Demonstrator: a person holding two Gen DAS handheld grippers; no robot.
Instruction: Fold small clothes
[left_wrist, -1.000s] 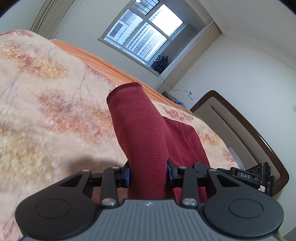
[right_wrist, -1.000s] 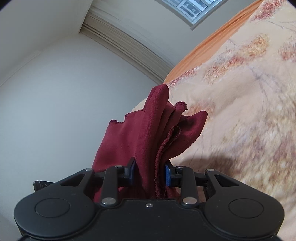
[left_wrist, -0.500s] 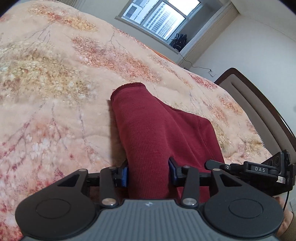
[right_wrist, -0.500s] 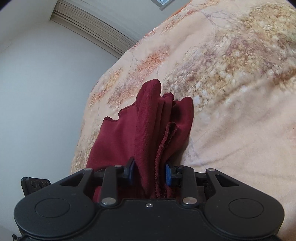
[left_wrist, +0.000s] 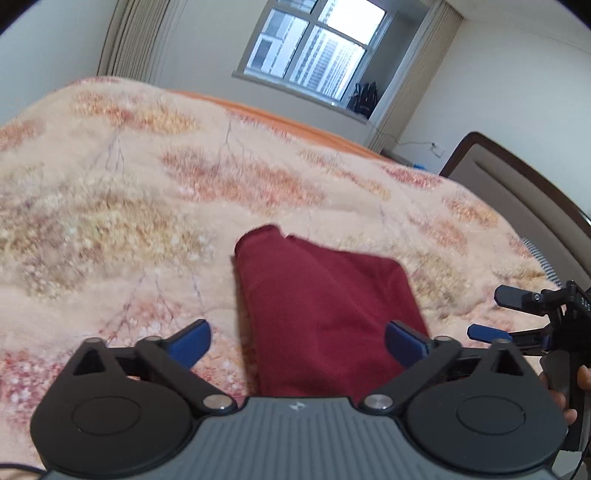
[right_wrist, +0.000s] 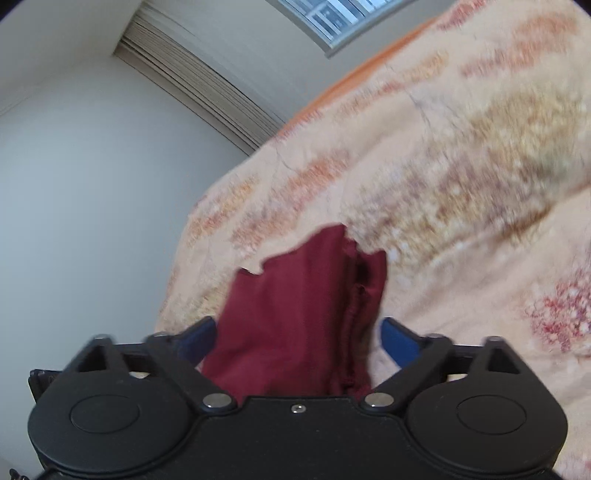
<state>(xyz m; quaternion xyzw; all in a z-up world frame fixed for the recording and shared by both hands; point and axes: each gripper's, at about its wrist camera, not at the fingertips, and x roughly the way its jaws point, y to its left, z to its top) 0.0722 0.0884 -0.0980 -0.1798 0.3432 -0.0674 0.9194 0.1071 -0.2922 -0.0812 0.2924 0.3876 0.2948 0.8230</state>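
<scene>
On the bed (left_wrist: 155, 206), the red garment (left_wrist: 325, 310) is lying folded between both sets of tongs. Left tongs (left_wrist: 297, 338) and right tongs (right_wrist: 297, 338) have just been opening and are standing wide apart, pads off the cloth. Judgement: both should be backing straight out, without snagging the fold.

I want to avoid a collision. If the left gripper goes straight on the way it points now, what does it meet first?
Probably the dark red garment, lying between the open left gripper jaws, which have just been opening; past it, the floral bedspread. Depth is uncertain.
</scene>
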